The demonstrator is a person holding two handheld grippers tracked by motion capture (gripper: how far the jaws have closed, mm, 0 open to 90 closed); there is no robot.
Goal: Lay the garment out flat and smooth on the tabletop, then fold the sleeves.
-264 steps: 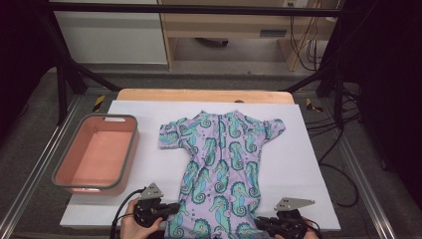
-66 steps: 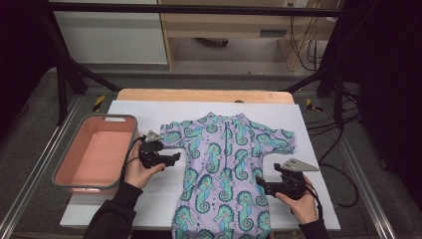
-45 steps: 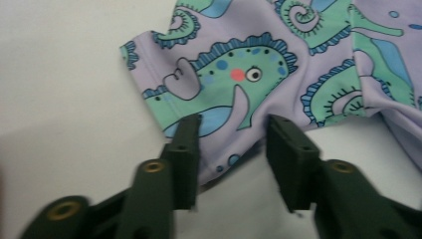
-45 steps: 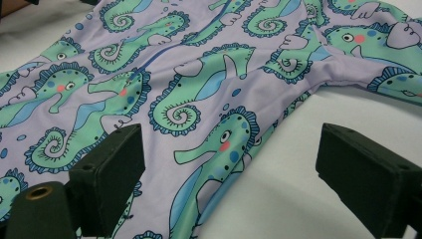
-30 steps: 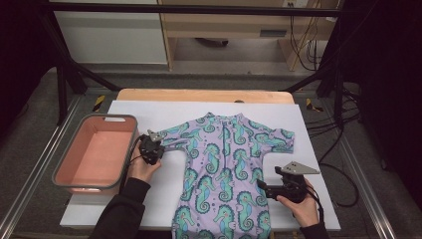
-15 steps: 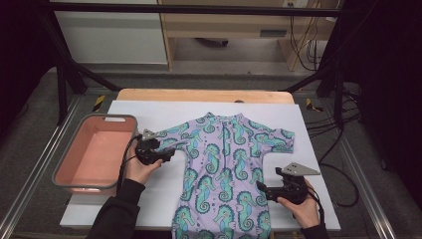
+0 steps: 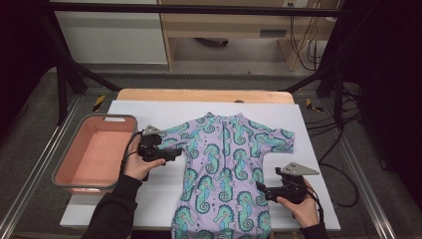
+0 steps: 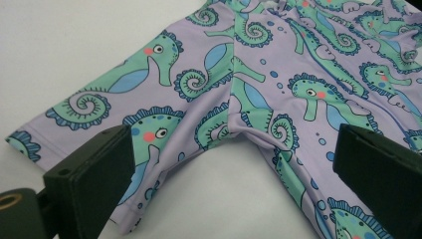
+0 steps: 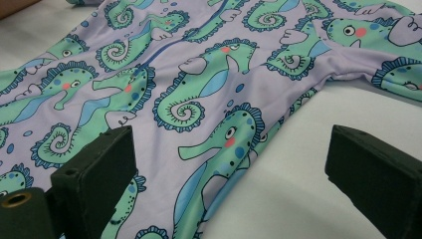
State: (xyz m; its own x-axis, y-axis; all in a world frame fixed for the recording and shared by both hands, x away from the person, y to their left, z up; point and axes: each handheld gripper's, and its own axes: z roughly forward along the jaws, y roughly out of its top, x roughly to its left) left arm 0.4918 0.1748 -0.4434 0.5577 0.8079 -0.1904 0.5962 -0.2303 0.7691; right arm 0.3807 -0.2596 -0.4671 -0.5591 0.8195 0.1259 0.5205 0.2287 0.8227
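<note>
A lilac short-sleeved suit with a green seahorse print (image 7: pixel 224 164) lies spread flat on the white sheet (image 7: pixel 149 112). My left gripper (image 7: pixel 175 153) points right at the suit's left sleeve (image 7: pixel 171 137). Its jaws have just been opening and now stand open. In the left gripper view the sleeve (image 8: pixel 149 84) lies flat under the left gripper (image 8: pixel 229 164), and no pad presses on it. My right gripper (image 7: pixel 262 189) sits at the suit's right edge, low down, jaws wide. In the right gripper view the cloth (image 9: pixel 199 89) lies beneath the right gripper (image 9: pixel 229 164), ungripped.
A pink tub with a grey rim (image 7: pixel 62 172) stands left of the sheet, close to my left forearm. The wooden tabletop edge (image 7: pixel 199 94) shows behind the sheet. Cables (image 7: pixel 343 174) trail off at the right, and black frame posts stand at the back corners.
The left gripper has opened and let go of the left sleeve, which now lies flat. The right hand has stayed where it was.
</note>
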